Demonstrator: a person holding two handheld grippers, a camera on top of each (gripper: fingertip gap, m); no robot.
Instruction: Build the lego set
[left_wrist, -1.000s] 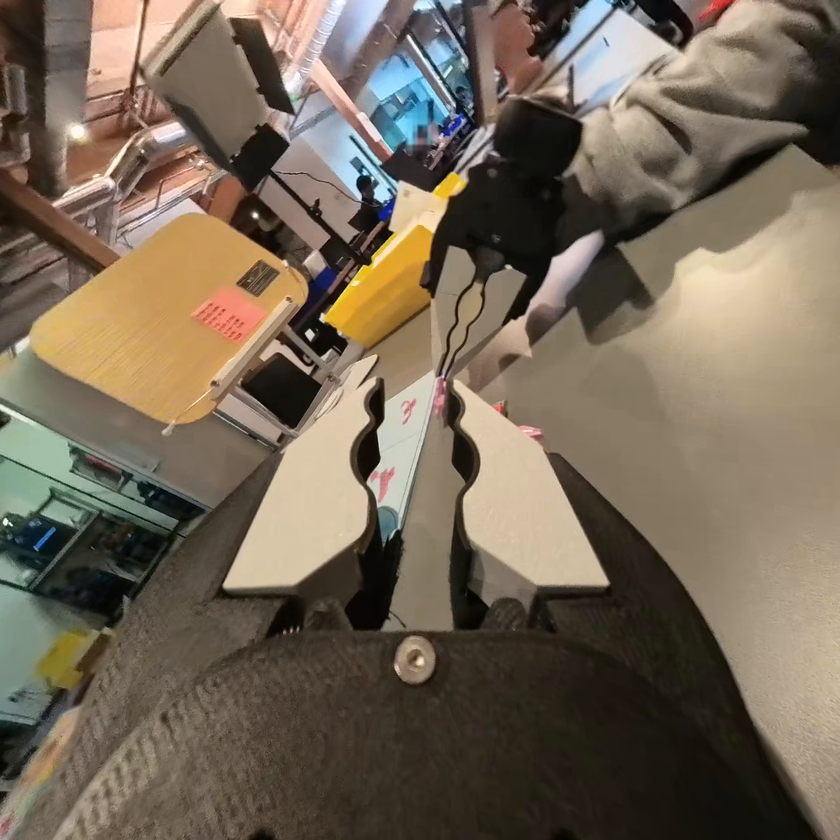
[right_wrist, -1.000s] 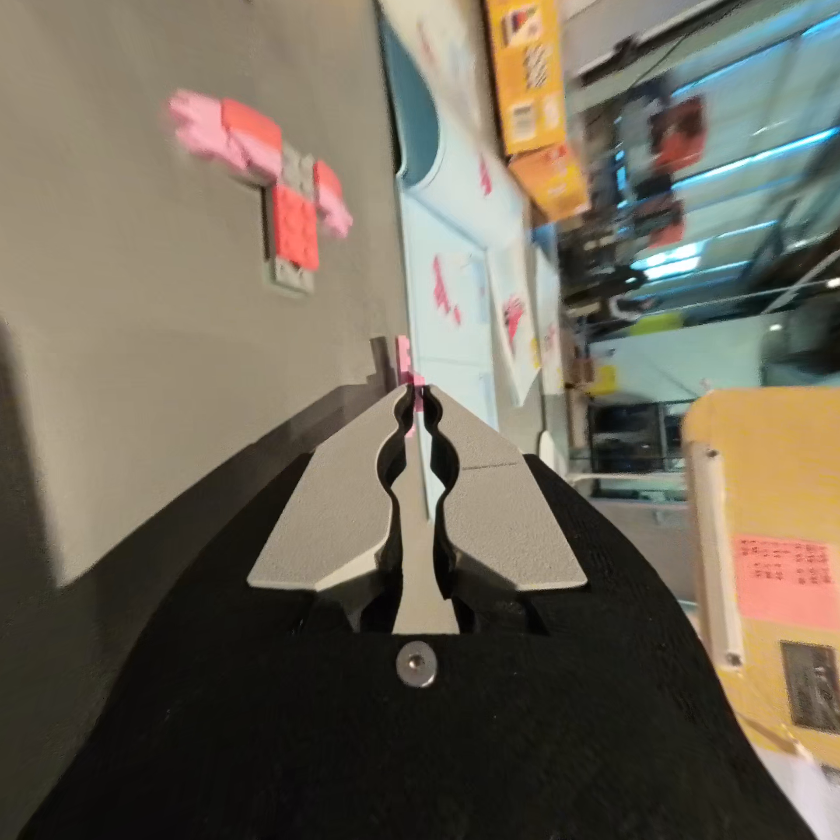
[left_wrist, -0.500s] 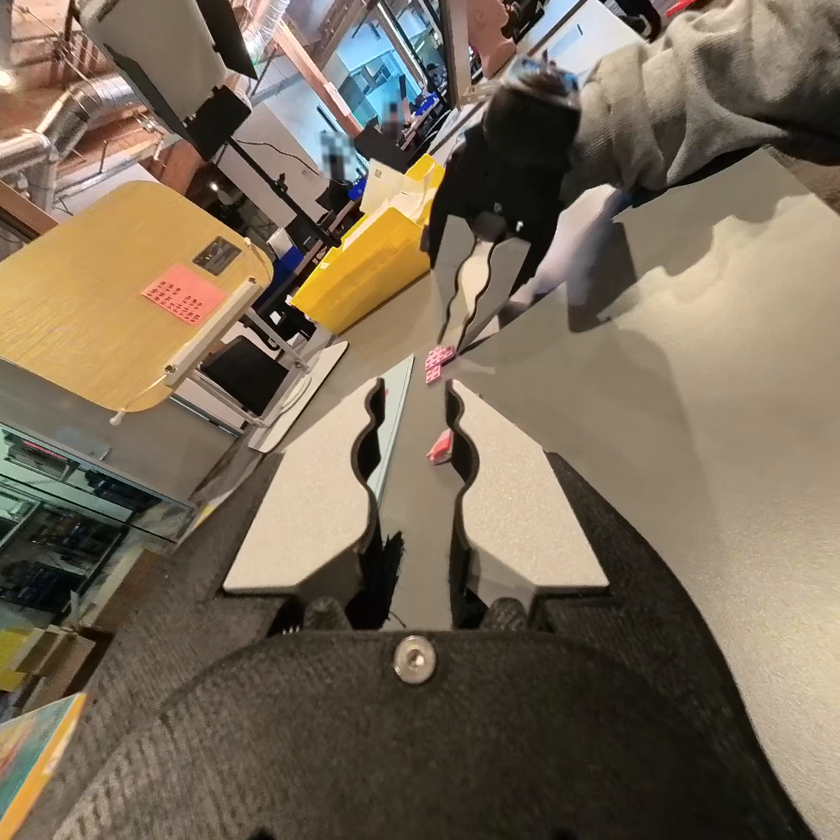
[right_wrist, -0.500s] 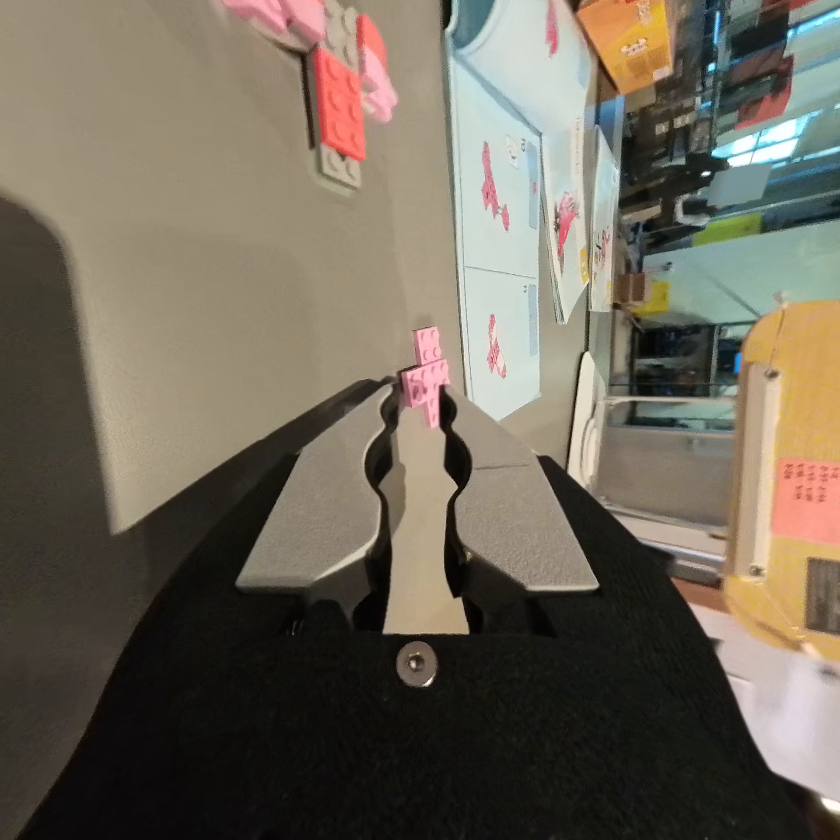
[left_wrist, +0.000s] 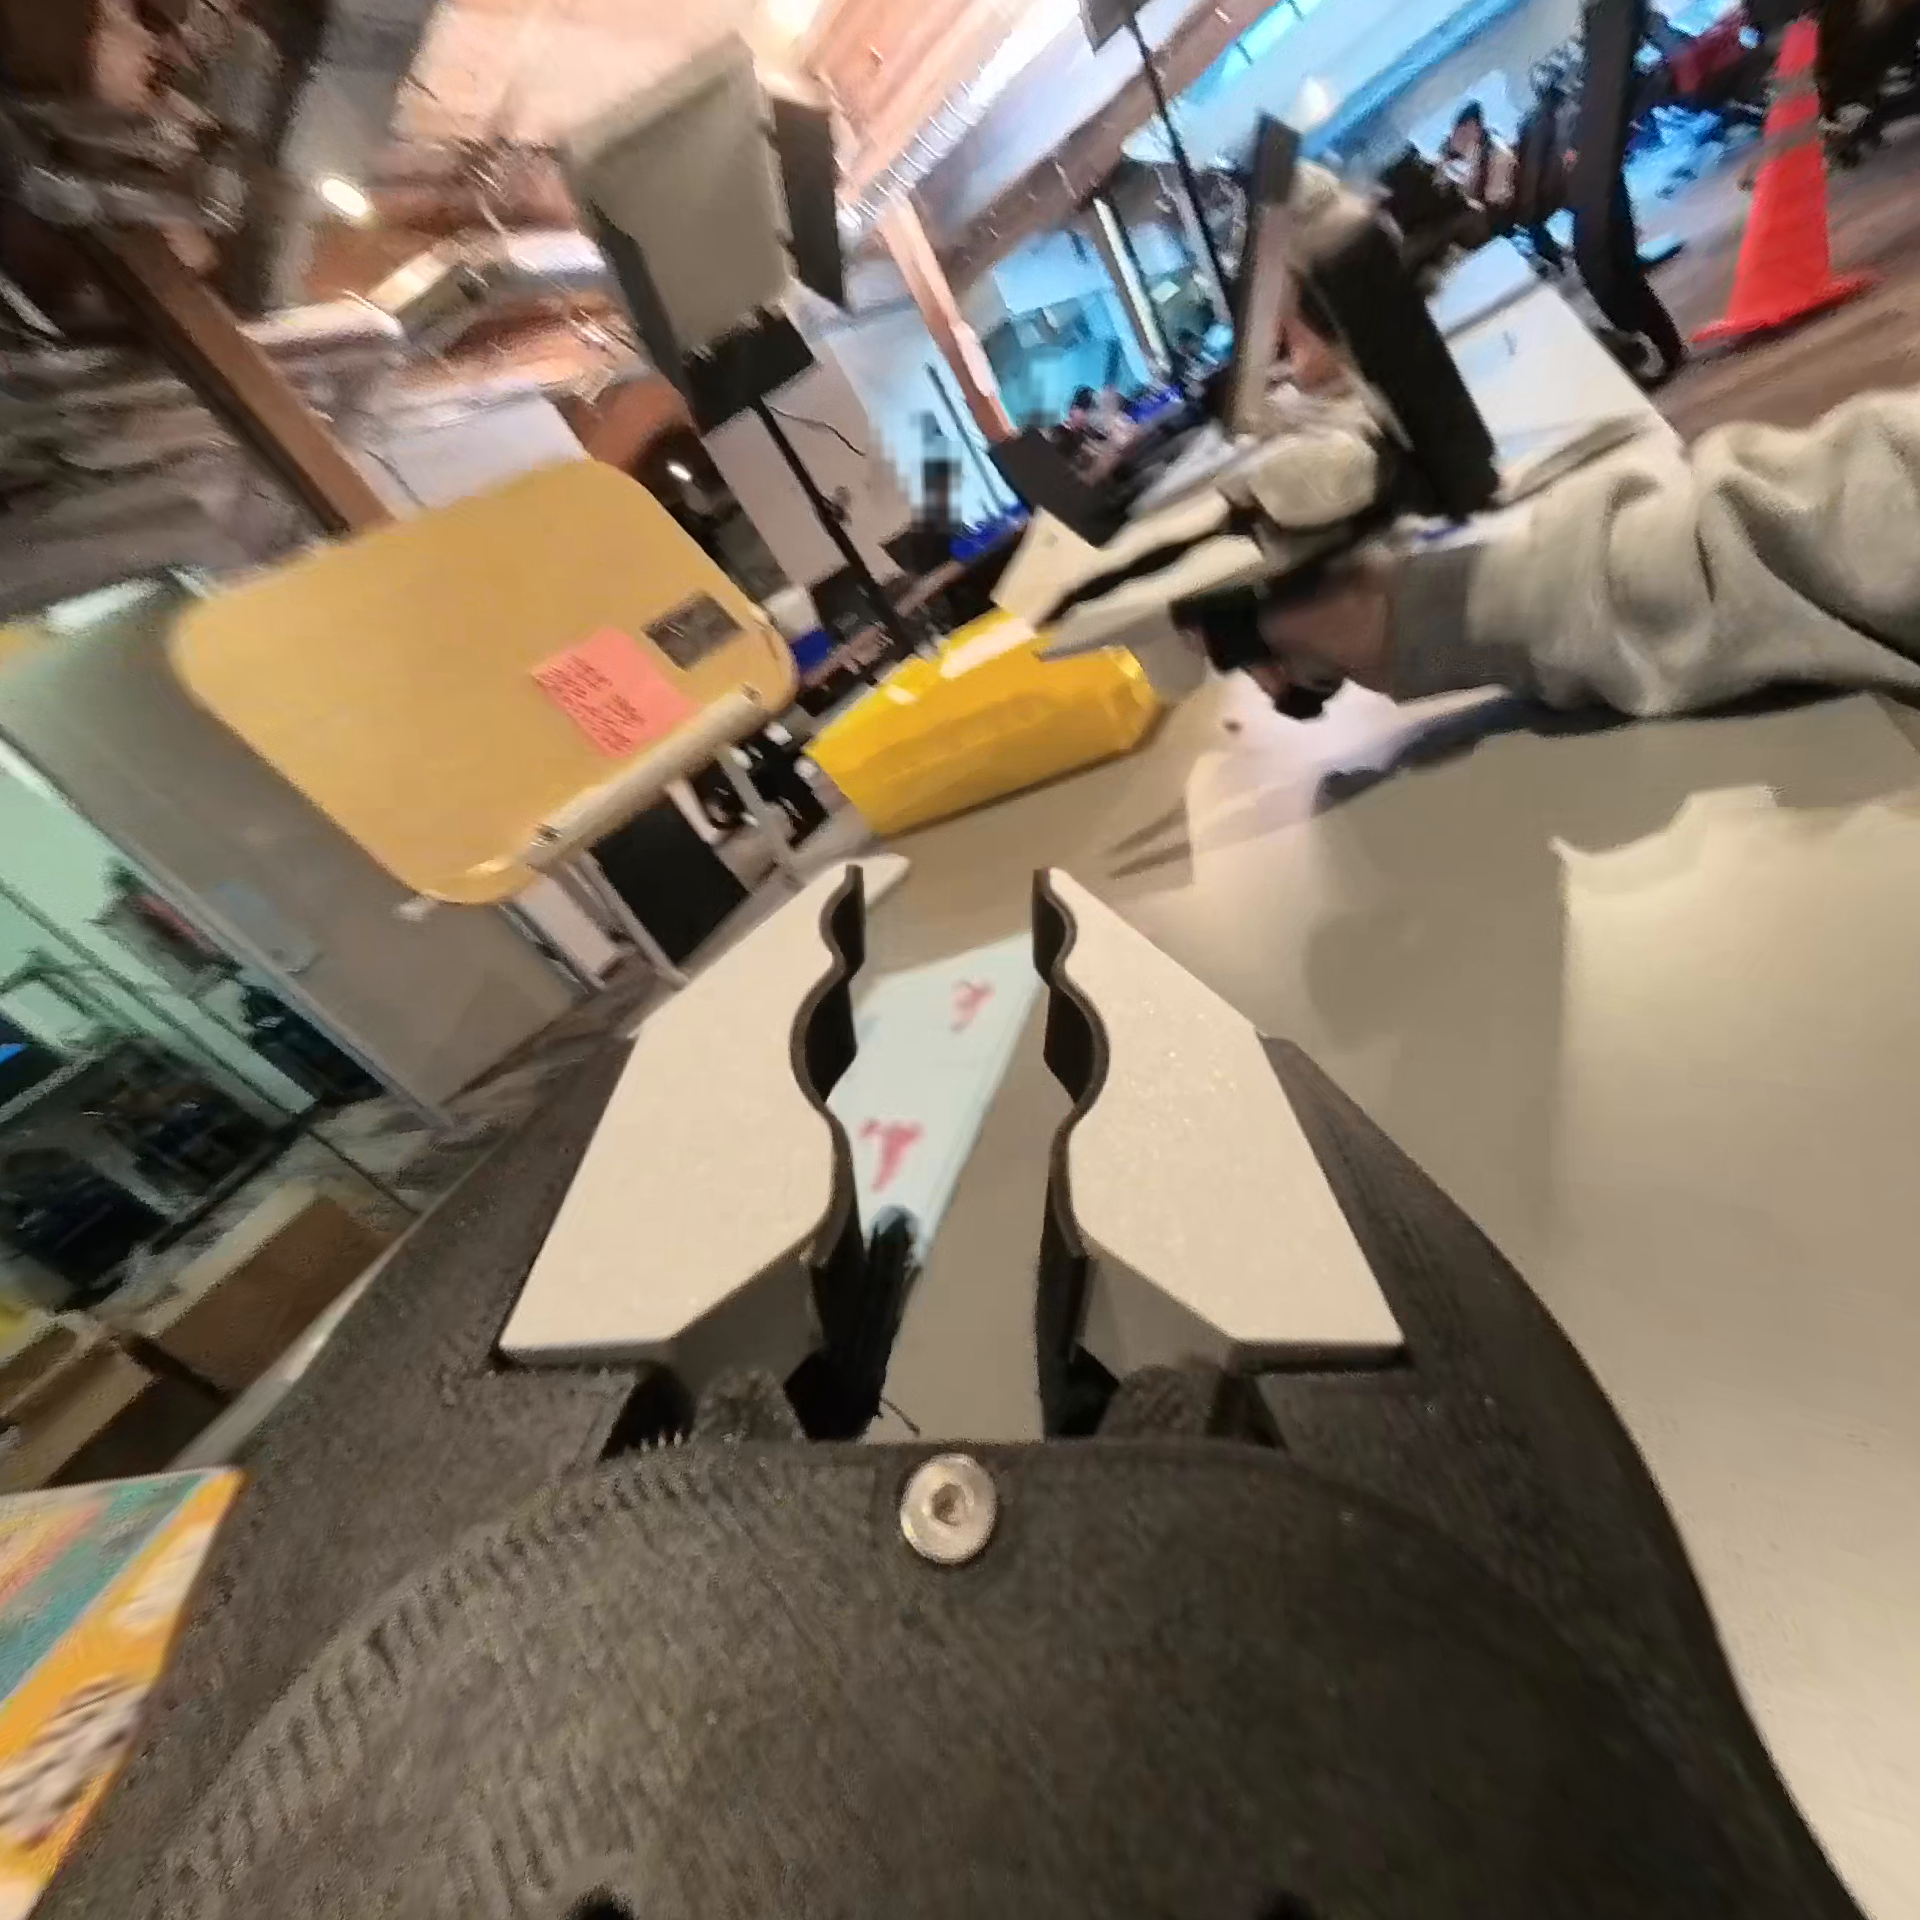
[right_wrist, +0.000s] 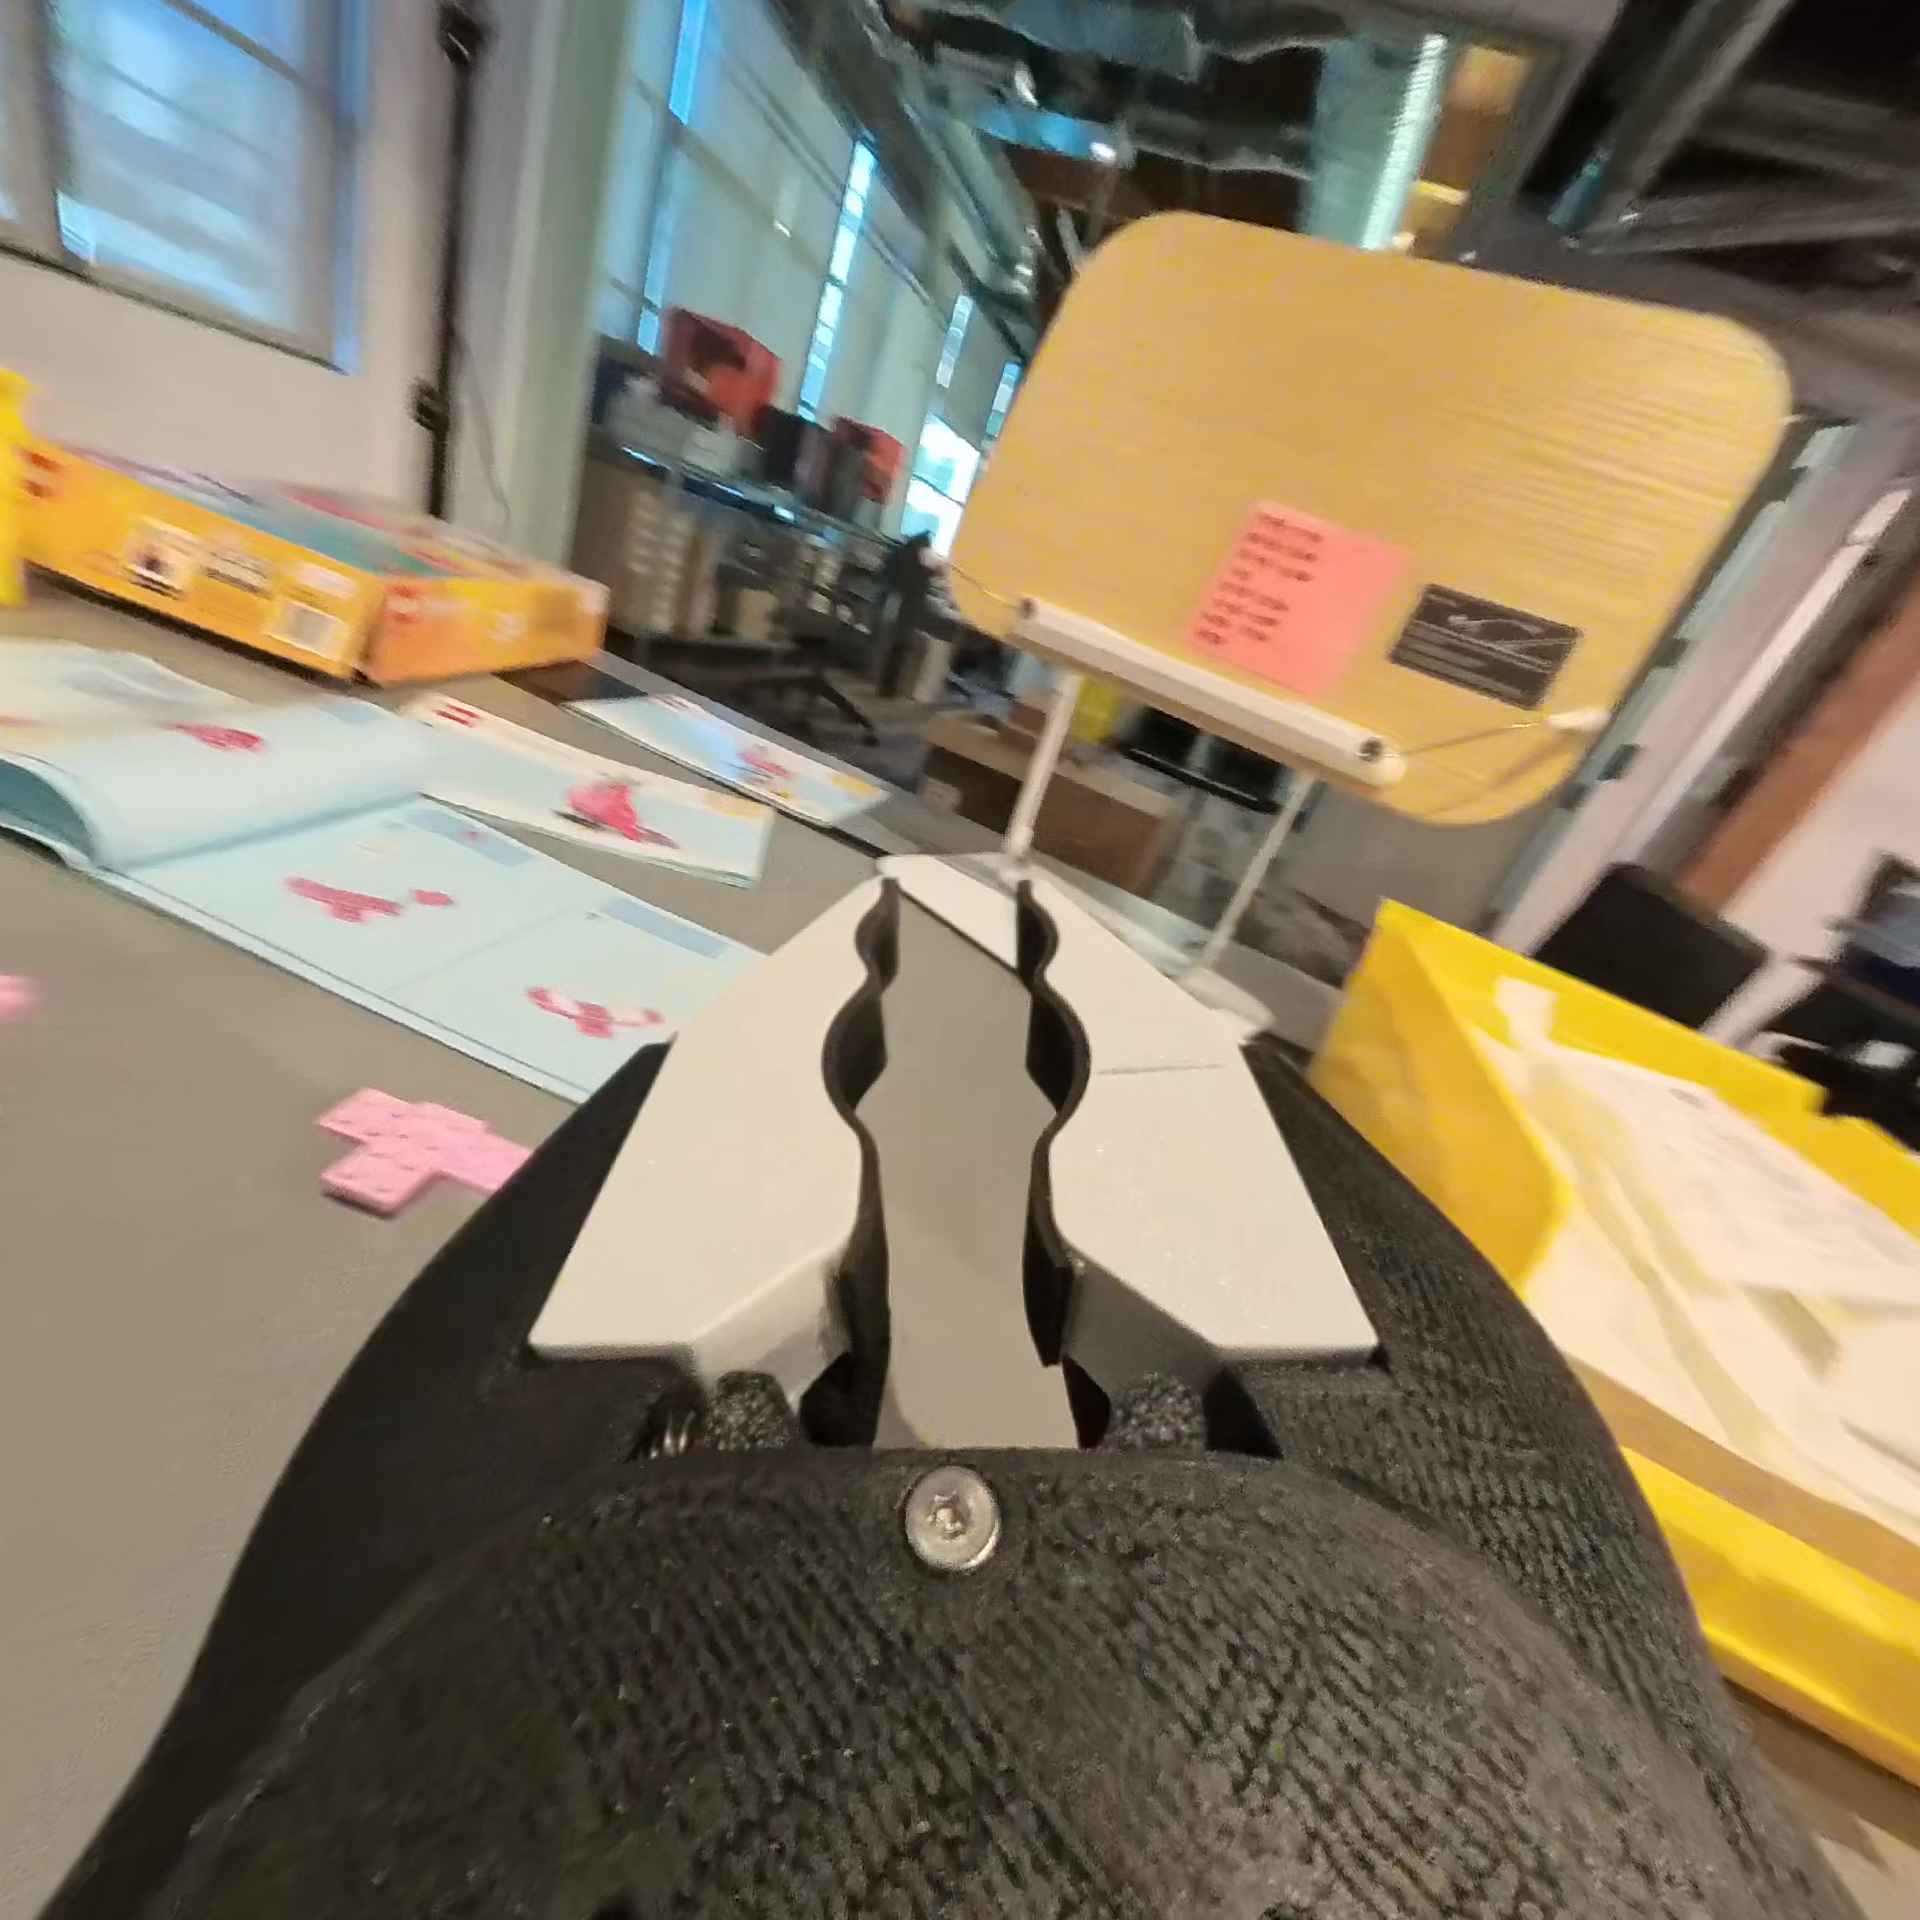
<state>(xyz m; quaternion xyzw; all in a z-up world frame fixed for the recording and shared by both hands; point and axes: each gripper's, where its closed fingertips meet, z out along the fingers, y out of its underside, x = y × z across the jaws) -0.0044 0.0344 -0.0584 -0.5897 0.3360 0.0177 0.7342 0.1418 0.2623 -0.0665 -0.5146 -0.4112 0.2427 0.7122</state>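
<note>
Now both grippers gape, empty: left gripper (left_wrist: 945, 894), right gripper (right_wrist: 951, 899). Pink piece (right_wrist: 421, 1148) lies flat just left of the right one, nearer it.

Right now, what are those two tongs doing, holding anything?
Left tongs: open, empty.
Right tongs: open, empty; the pink cross-shaped plastic brick piece lies on the table beside them.

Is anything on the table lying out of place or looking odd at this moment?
Nothing looks damaged or spilled. The pink cross-shaped lego piece lies flat and alone on the grey table, left of the open, empty right gripper, apart from the open instruction booklet. The left gripper is open and empty too.
</note>
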